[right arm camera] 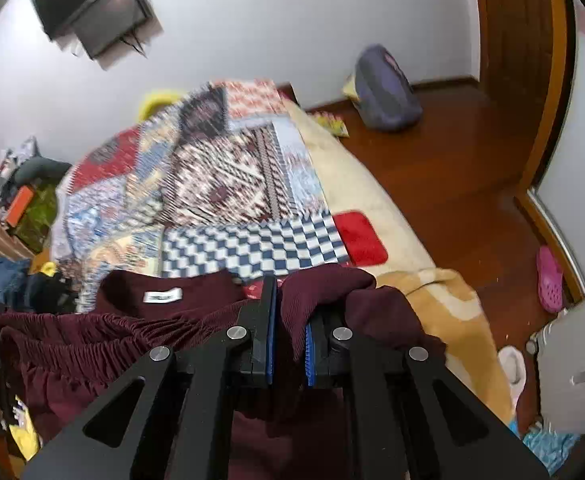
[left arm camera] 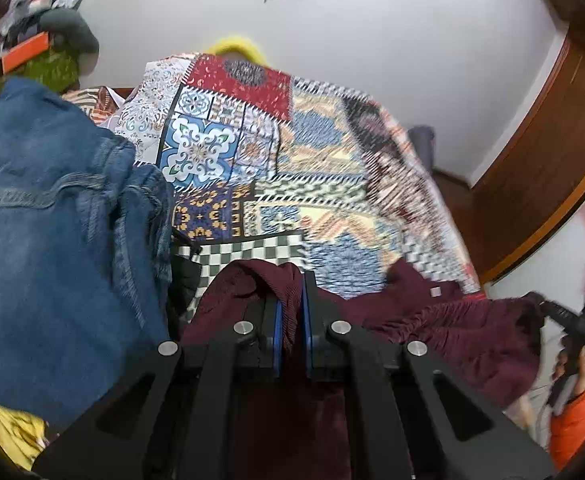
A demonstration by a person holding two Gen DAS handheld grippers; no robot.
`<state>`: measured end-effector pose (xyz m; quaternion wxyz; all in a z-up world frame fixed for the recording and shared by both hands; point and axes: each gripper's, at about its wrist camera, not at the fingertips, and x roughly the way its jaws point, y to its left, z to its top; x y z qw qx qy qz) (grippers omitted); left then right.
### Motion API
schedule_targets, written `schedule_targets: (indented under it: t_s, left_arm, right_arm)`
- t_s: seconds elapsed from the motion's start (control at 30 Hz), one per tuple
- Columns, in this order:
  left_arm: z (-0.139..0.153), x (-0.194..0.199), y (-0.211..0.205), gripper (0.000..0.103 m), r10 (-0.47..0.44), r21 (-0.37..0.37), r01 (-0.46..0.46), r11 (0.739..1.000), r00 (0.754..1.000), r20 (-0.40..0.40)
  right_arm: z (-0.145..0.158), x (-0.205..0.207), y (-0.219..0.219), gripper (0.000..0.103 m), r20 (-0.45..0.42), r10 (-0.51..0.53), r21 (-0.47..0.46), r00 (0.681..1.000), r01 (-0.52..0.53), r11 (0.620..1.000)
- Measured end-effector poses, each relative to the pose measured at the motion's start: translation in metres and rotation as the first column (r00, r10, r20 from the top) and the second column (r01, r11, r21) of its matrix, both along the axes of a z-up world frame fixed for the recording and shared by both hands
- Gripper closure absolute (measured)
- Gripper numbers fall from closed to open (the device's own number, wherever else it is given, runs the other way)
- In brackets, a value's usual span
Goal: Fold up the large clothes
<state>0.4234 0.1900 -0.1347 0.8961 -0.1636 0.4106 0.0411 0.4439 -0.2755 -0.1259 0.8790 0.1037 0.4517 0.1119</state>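
Dark maroon ribbed knit garment point(left arm camera: 432, 320), white neck label showing: pinched in clamped jaws of left gripper point(left arm camera: 291, 300) and right gripper point(right arm camera: 290, 312). Stretched between both above patchwork-patterned bedspread point(right arm camera: 228, 184). Blue denim jeans point(left arm camera: 52, 220) alongside.

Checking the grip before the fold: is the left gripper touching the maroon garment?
Touching. Left wrist view: left gripper pinches maroon garment between its pads.

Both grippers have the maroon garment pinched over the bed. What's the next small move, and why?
Probably spread the left gripper and right gripper apart: each is shut on the maroon garment, whose elastic edge bunches between them above the patchwork bedspread.
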Motion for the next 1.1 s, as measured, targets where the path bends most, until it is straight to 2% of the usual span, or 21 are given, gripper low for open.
schedule_targets:
  t_s: [0.17,0.27,0.33,0.37,0.4,0.47,0.5,0.67,0.73,0.77,0.8,0.97,1.1]
  left_arm:
    - [-0.029,0.021,-0.002,0.091,0.004,0.040,-0.001,0.999,0.996,-0.091]
    - [-0.033,0.024,-0.002,0.089,-0.006,0.033,0.010,0.999,0.993,-0.121]
    - [-0.027,0.023,-0.005,0.082,-0.030,0.038,0.035,0.999,0.992,-0.124]
    - [-0.020,0.021,-0.006,0.072,-0.042,0.040,0.047,0.998,0.992,-0.116]
    - [-0.015,0.019,-0.008,0.058,-0.045,0.045,0.050,0.998,0.993,-0.108]
    - [0.005,0.013,-0.010,0.045,-0.037,0.074,0.041,0.996,0.998,-0.059]
    - [0.018,0.008,-0.011,0.045,-0.030,0.097,0.031,0.995,0.999,-0.019]
    - [0.052,-0.007,-0.015,0.039,-0.028,0.146,0.021,0.989,0.999,0.043]
    - [0.054,-0.012,-0.020,0.034,-0.043,0.144,0.036,0.989,0.998,0.045]
    - [0.052,-0.015,-0.024,0.034,-0.060,0.143,0.054,0.988,0.997,0.039]
    - [0.047,-0.017,-0.029,0.034,-0.085,0.146,0.080,0.986,0.996,0.025]
    - [0.012,-0.023,-0.063,0.034,-0.180,0.183,0.191,0.964,0.981,-0.073]
    - [-0.021,-0.024,-0.094,0.034,-0.255,0.152,0.277,0.949,0.955,-0.151]
  right_arm:
    - [-0.027,0.020,0.007,0.093,-0.093,0.002,-0.034,0.996,-0.005,0.999]
    - [-0.029,0.024,0.009,0.090,-0.139,0.003,-0.042,0.990,-0.009,0.999]
    - [-0.024,0.024,0.008,0.087,-0.165,0.008,-0.043,0.986,-0.015,0.999]
    - [-0.019,0.023,0.007,0.084,-0.177,0.014,-0.036,0.984,-0.020,0.999]
    - [-0.015,0.023,0.006,0.082,-0.183,0.018,-0.027,0.983,-0.023,0.999]
    - [-0.003,0.022,0.006,0.078,-0.184,0.027,-0.012,0.983,-0.029,0.999]
    - [0.002,0.021,0.005,0.074,-0.184,0.032,0.002,0.982,-0.032,0.999]
    - [0.028,0.014,0.003,0.069,-0.172,0.031,0.039,0.985,-0.024,0.999]
    - [0.040,0.010,0.002,0.055,-0.126,-0.004,-0.021,0.992,0.002,1.000]
    - [0.044,0.009,0.001,0.043,-0.101,-0.019,-0.050,0.995,0.014,0.999]
    - [0.049,0.006,-0.002,0.038,-0.073,-0.034,-0.068,0.997,0.029,0.997]
    - [0.062,-0.007,-0.001,0.038,-0.022,-0.031,-0.129,0.999,0.028,0.991]
    - [0.053,-0.027,0.034,0.038,-0.010,0.084,-0.191,0.996,-0.084,0.978]
